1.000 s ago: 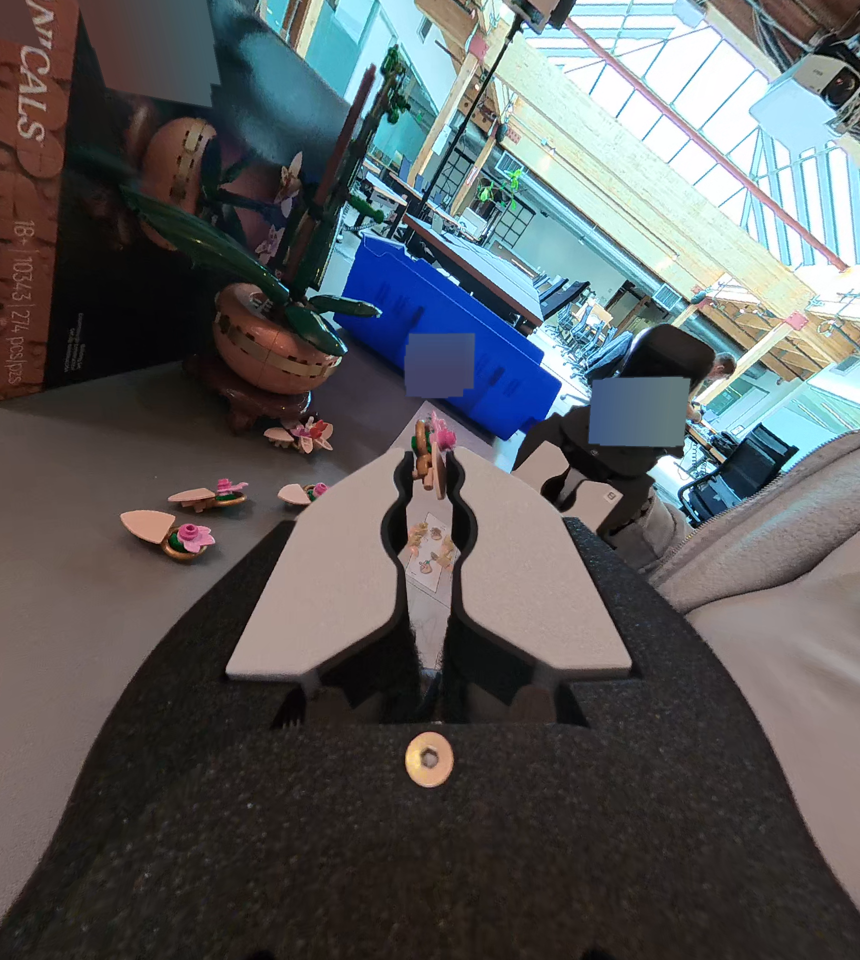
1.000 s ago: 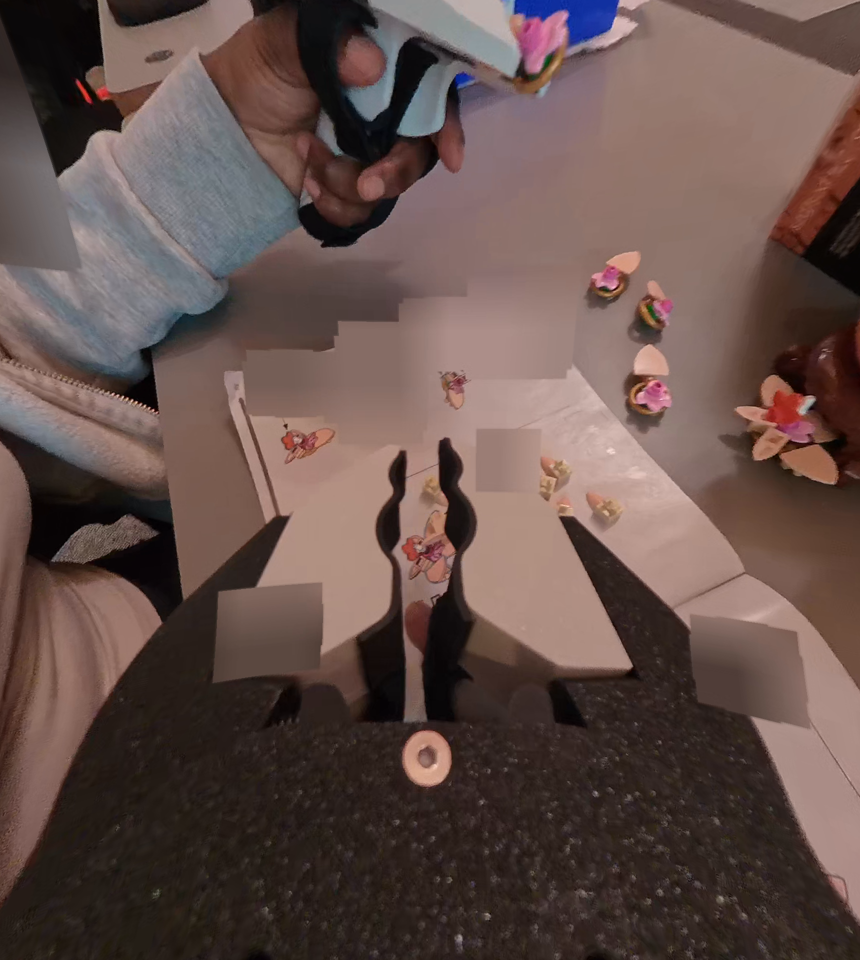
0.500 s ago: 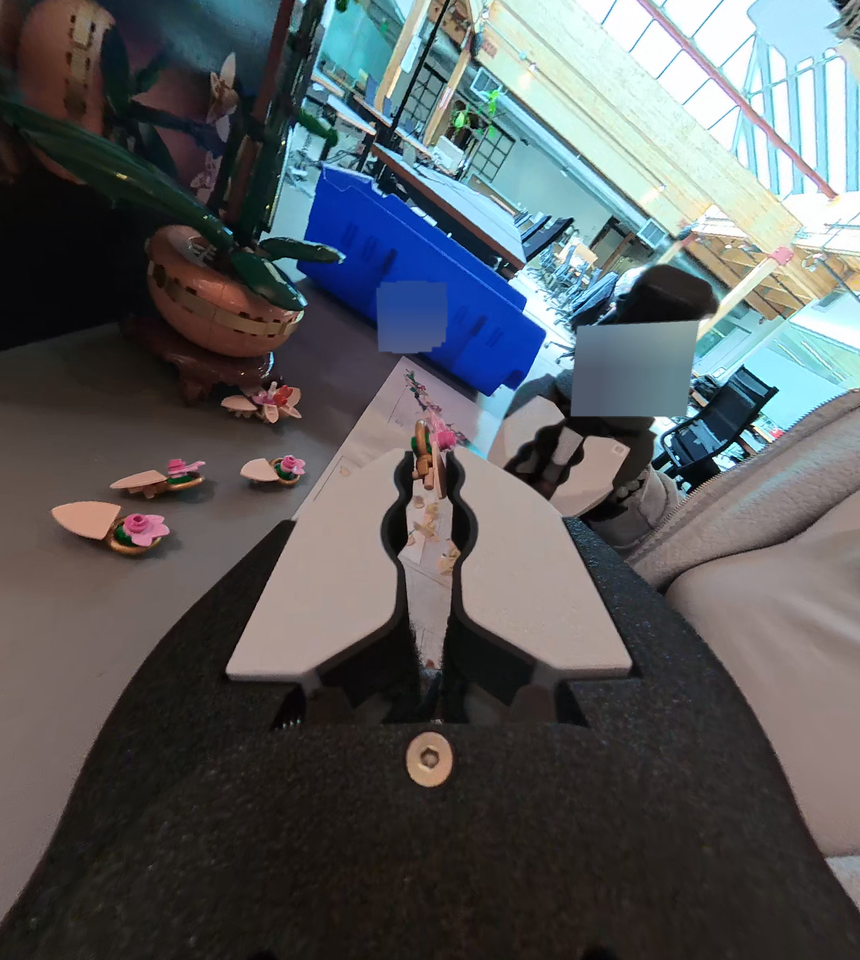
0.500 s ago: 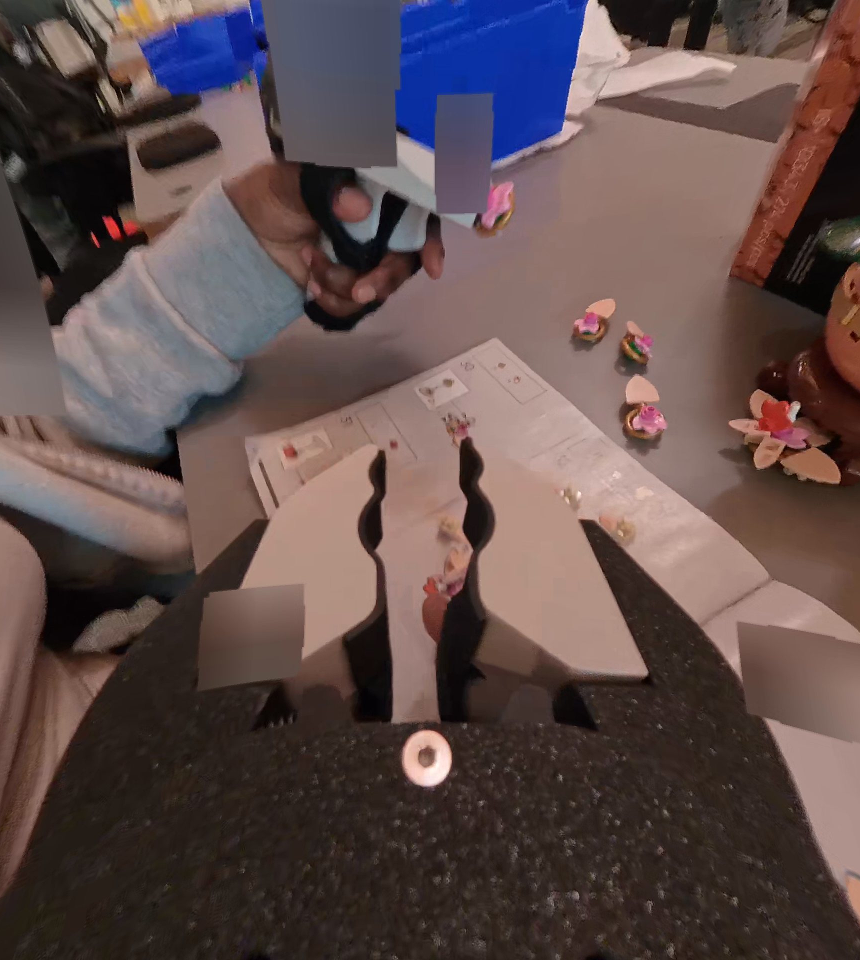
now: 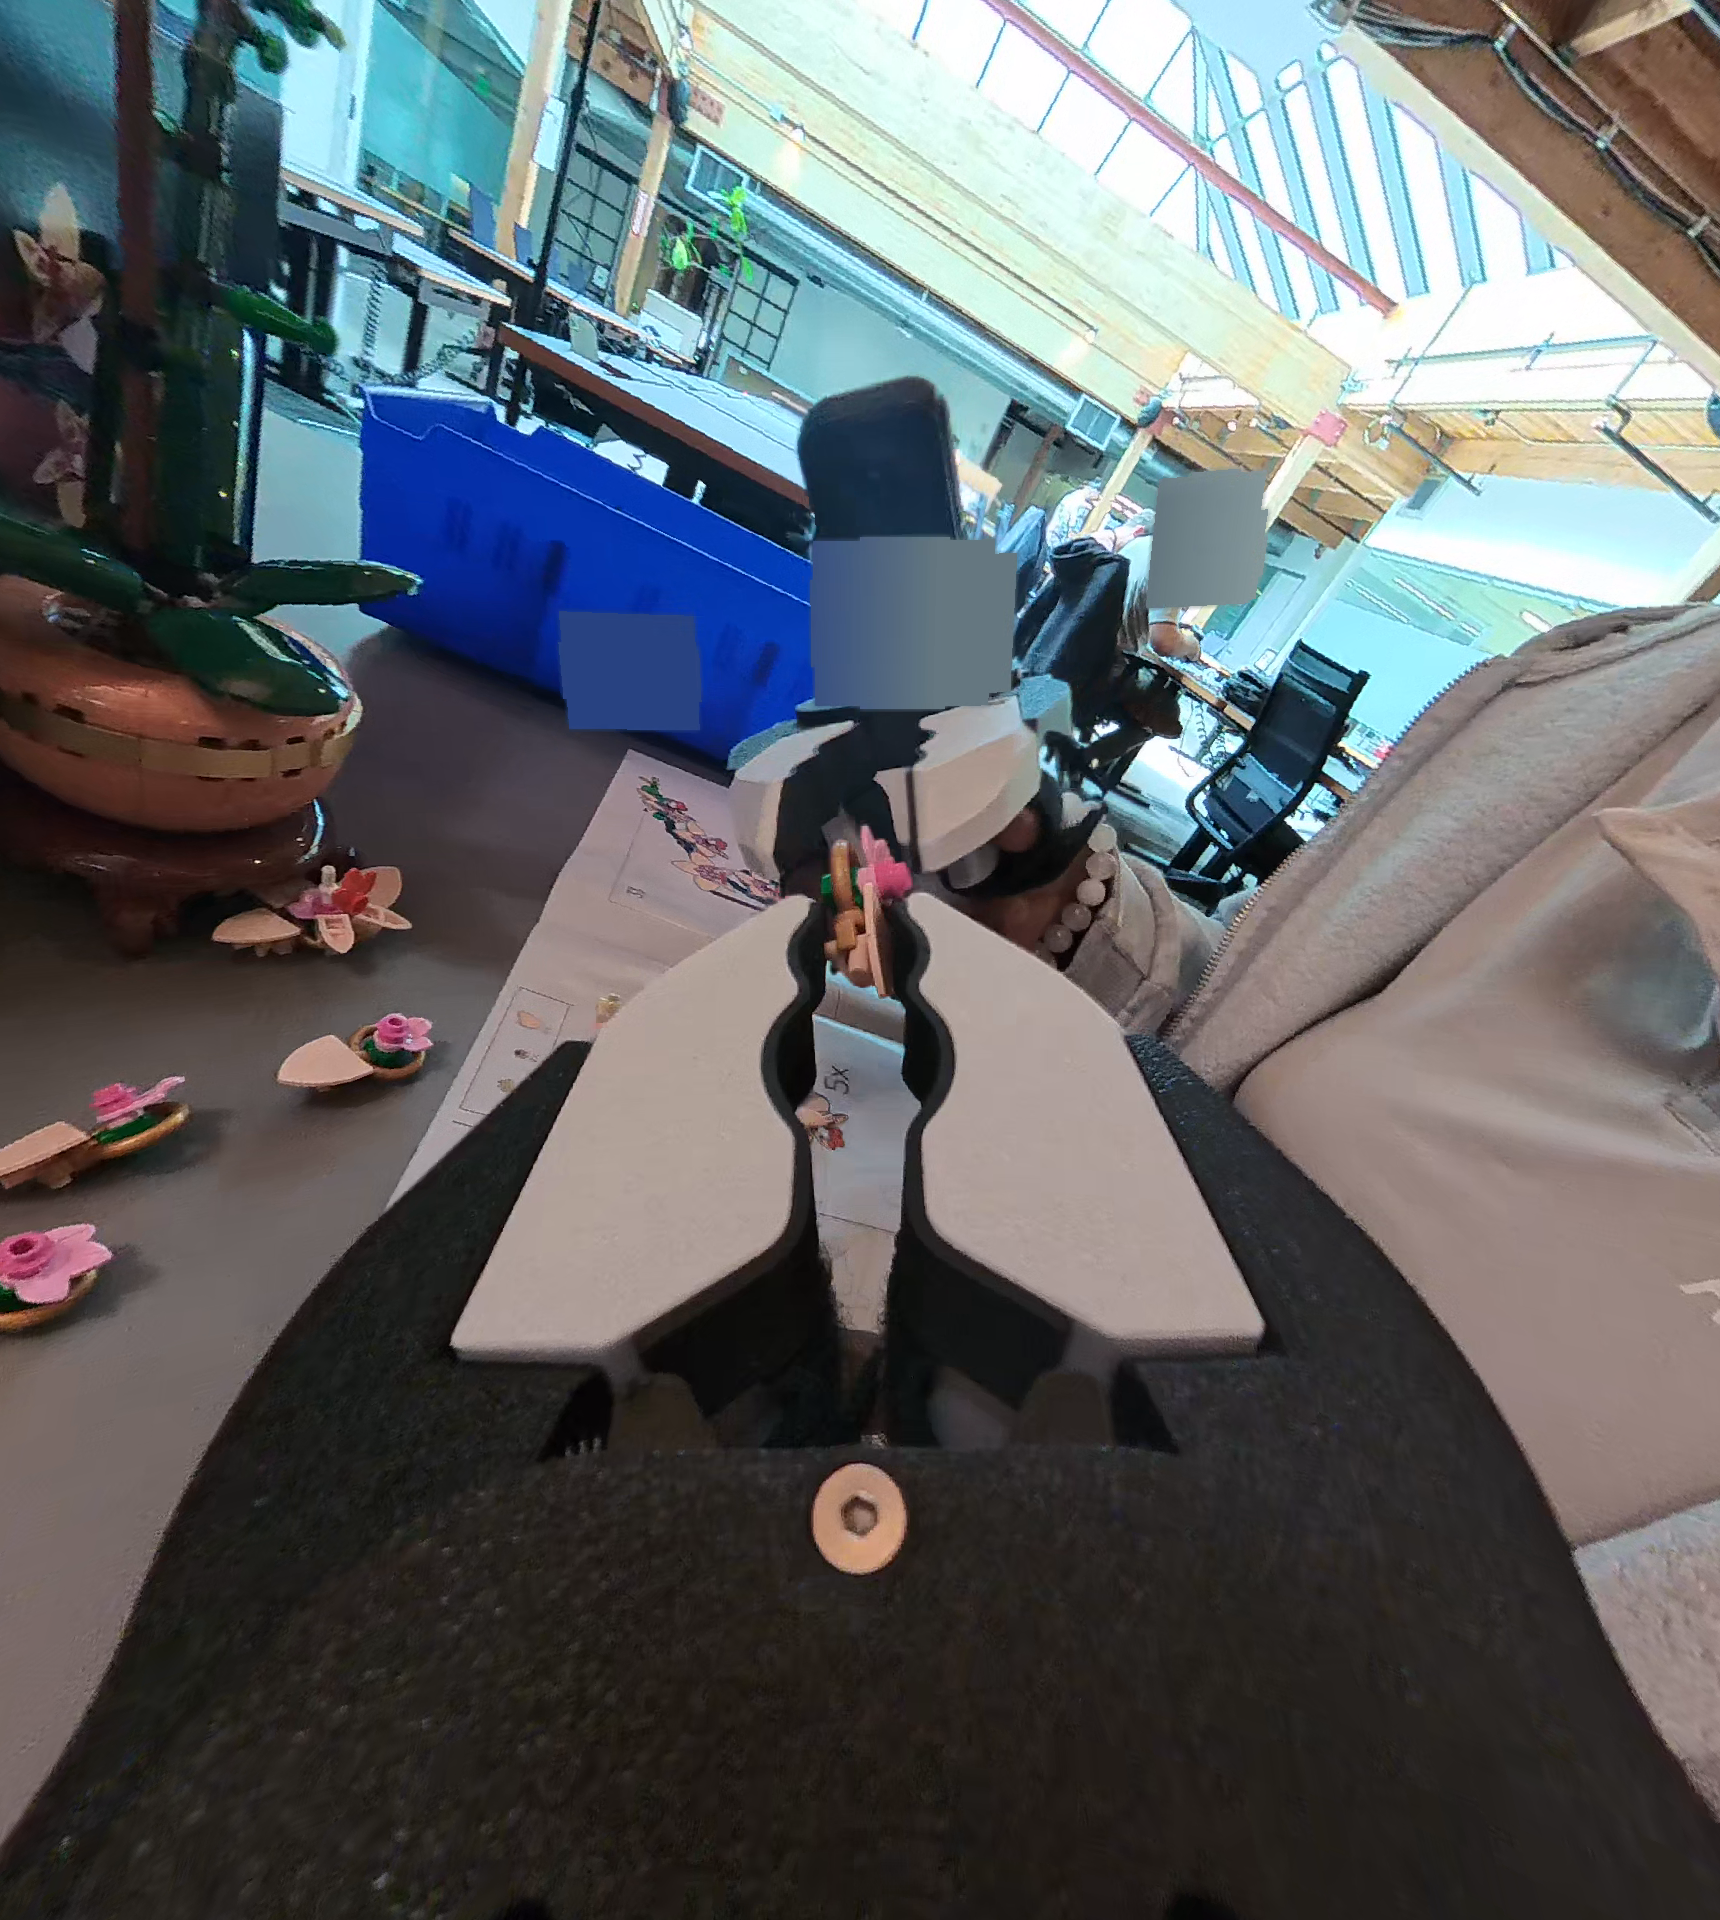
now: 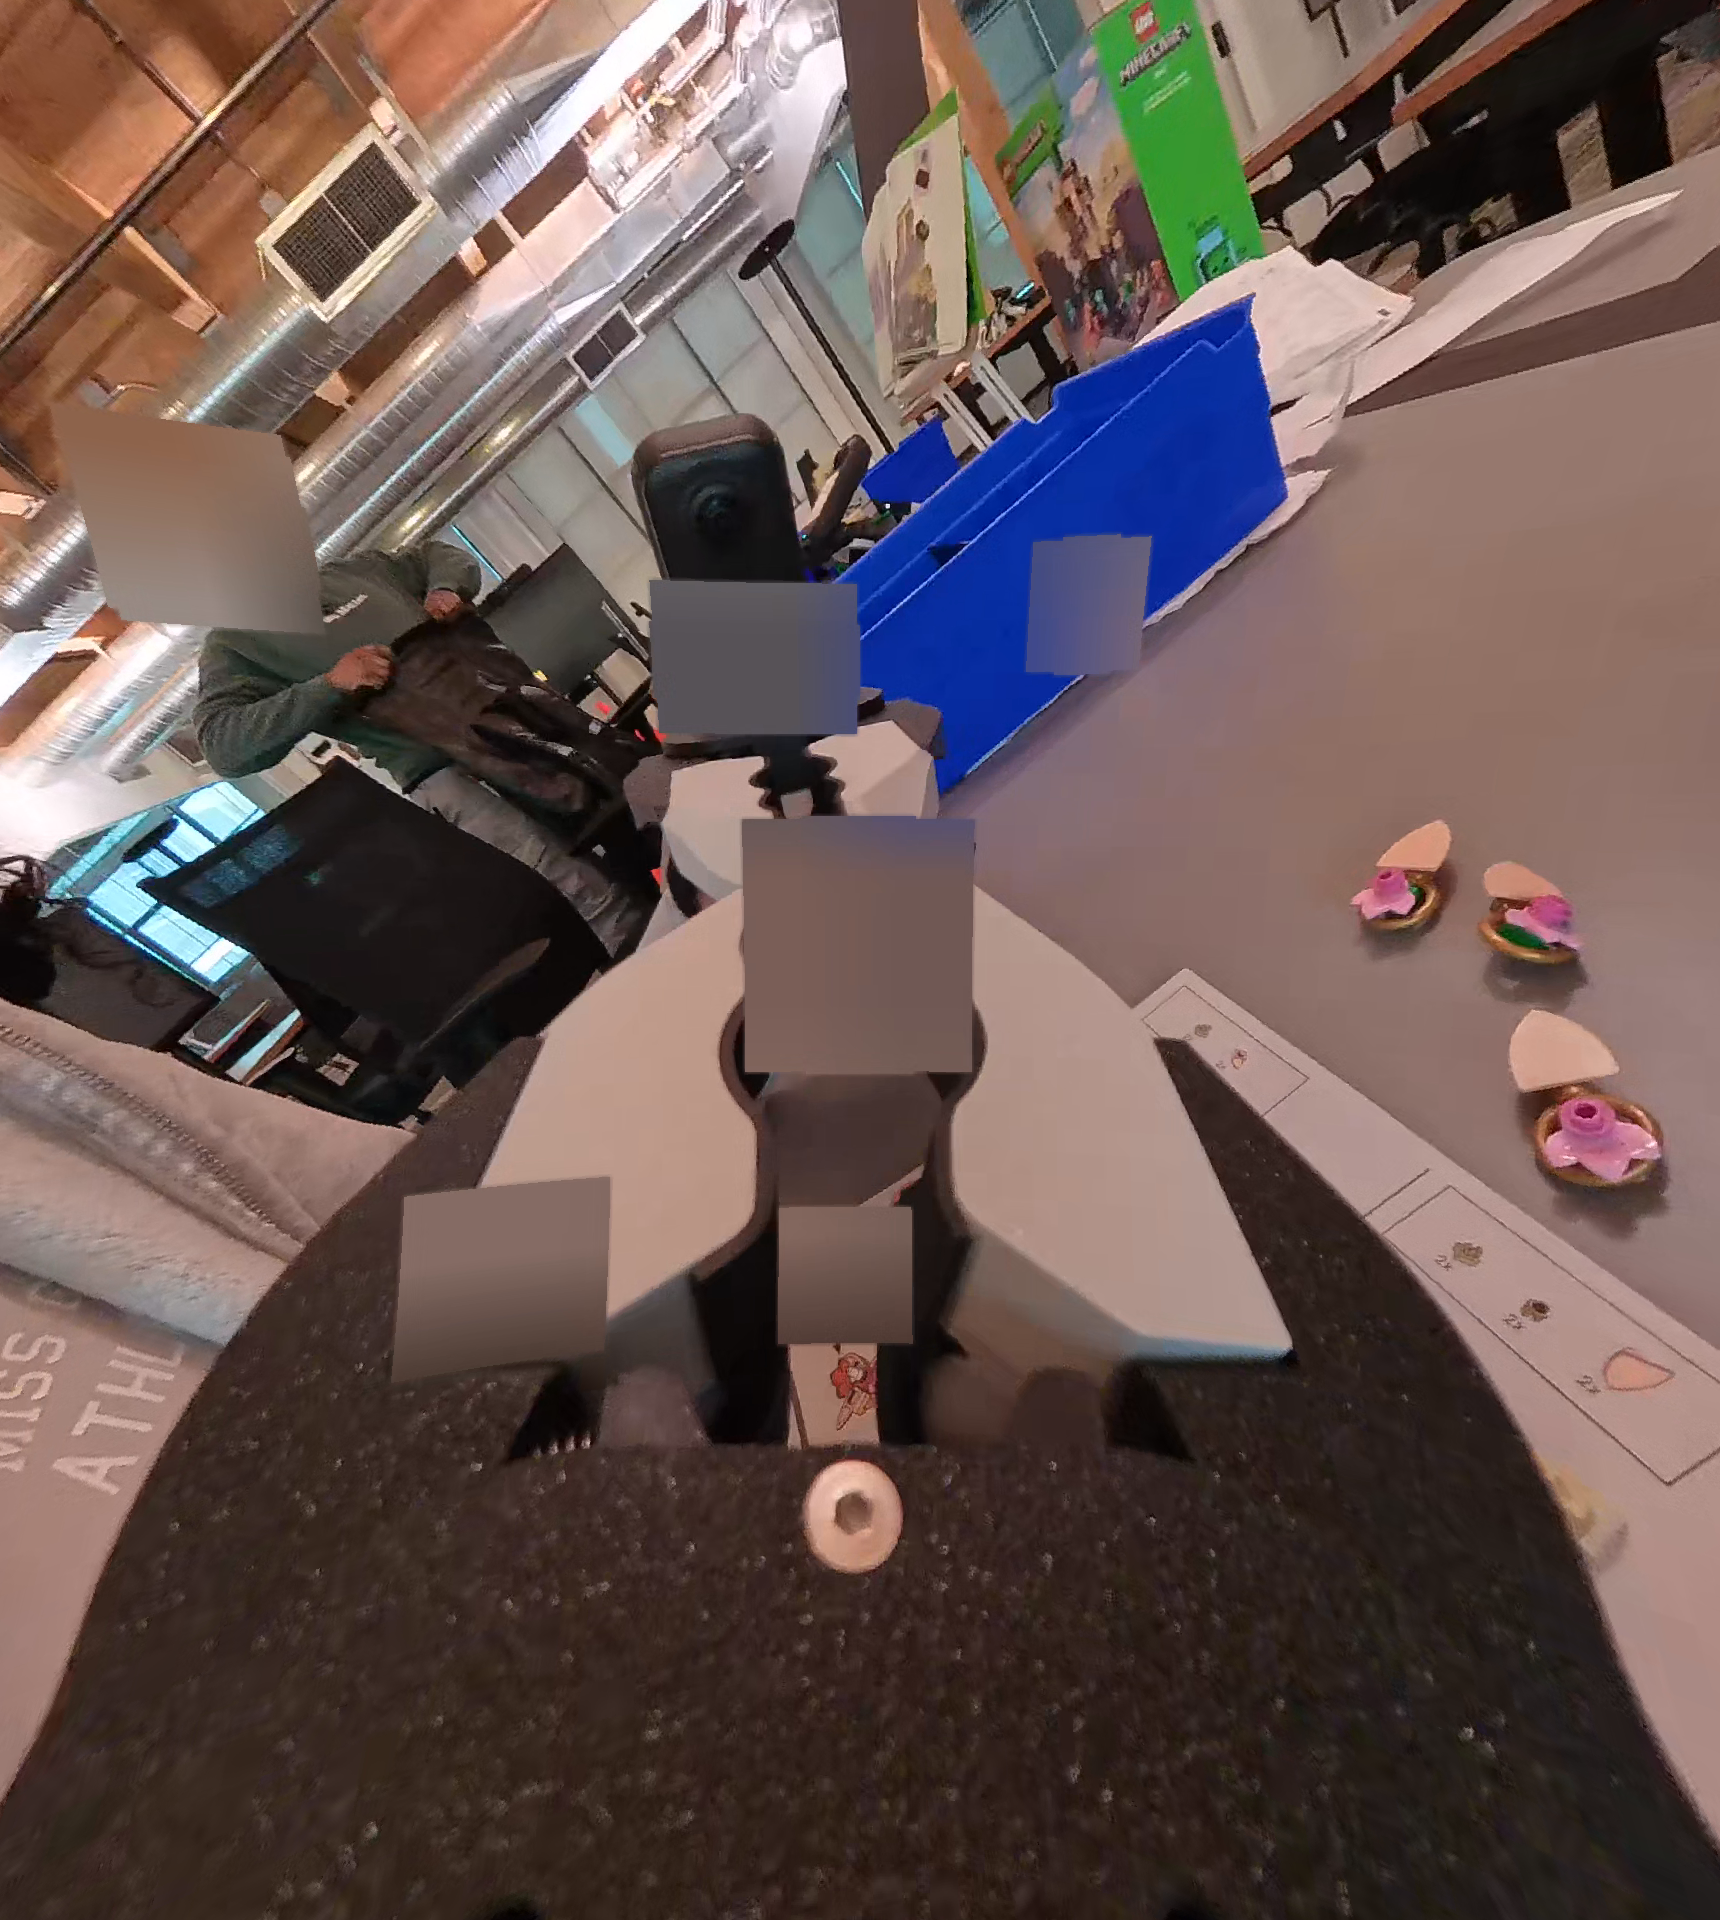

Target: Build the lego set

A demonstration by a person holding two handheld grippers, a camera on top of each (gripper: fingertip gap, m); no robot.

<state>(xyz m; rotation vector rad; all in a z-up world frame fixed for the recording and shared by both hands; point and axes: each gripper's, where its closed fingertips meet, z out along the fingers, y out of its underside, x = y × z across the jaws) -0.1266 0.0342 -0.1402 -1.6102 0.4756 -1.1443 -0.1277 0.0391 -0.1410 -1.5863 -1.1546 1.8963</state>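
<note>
Left gripper (image 5: 861,920) pinching a small toy flower (image 5: 864,914) of pink, tan and gold bricks at its fingertips, held above the instruction sheet (image 5: 627,883), right gripper (image 5: 887,790) just beyond it, spread fingers, three more flowers (image 6: 1594,1132) on the grey table (image 6: 1458,623).

Your left gripper (image 5: 861,914), matt grey plastic fingers in rough black foam, pinching a glossy plastic flower piece (image 5: 866,914); beside it, smooth printed paper sheet (image 5: 627,883) on the matt grey table (image 5: 212,1351); beyond the sheet, shiny blue plastic bin (image 5: 523,561); your fleecy cloth sleeve (image 5: 1458,935).
</note>
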